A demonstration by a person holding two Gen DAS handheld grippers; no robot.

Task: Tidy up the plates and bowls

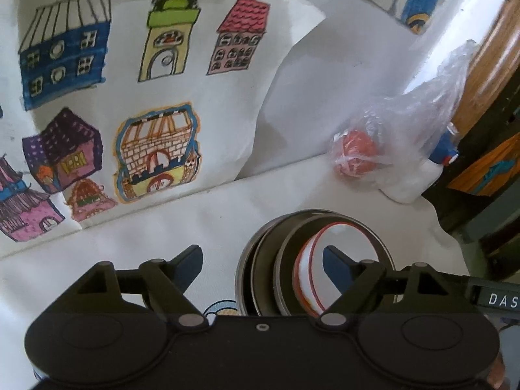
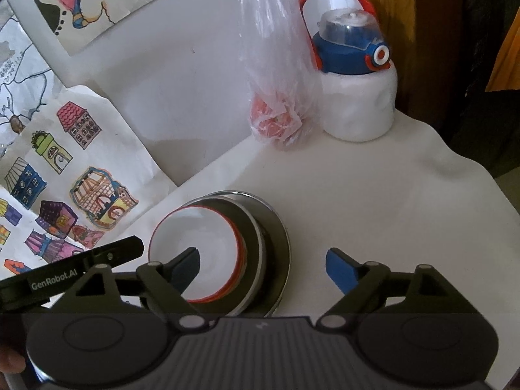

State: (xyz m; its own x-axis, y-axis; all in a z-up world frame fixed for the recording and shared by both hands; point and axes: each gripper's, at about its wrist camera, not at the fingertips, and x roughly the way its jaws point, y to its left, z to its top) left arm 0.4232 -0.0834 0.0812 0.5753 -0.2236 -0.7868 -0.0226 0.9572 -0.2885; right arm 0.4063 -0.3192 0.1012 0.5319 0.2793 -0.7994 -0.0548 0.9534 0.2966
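Stack: a white bowl with a red rim is being seen nested inside a dark metal bowl, and both are resting in a wider steel plate — all round, smooth, glossy.

Where the stack is lying: on the white tablecloth, at about 7 o'clock from the bottle in the right wrist view; in the left wrist view it is showing at 5 o'clock of the frame.

Bag: a crinkled clear plastic bag is standing against the wall, with a round red object being held in its bottom.

Bottle: a white bottle with a blue cap and a red loop handle is standing just beside the bag, at its 3 o'clock.

Drawings: paper sheets of coloured houses are being propped at 10 o'clock of the stack.

Left gripper: released — the jaws are standing wide, nothing is being pinched, one blue pad is overlapping the white bowl in view.

Right gripper: released likewise, jaws spread, nothing being grasped between them.
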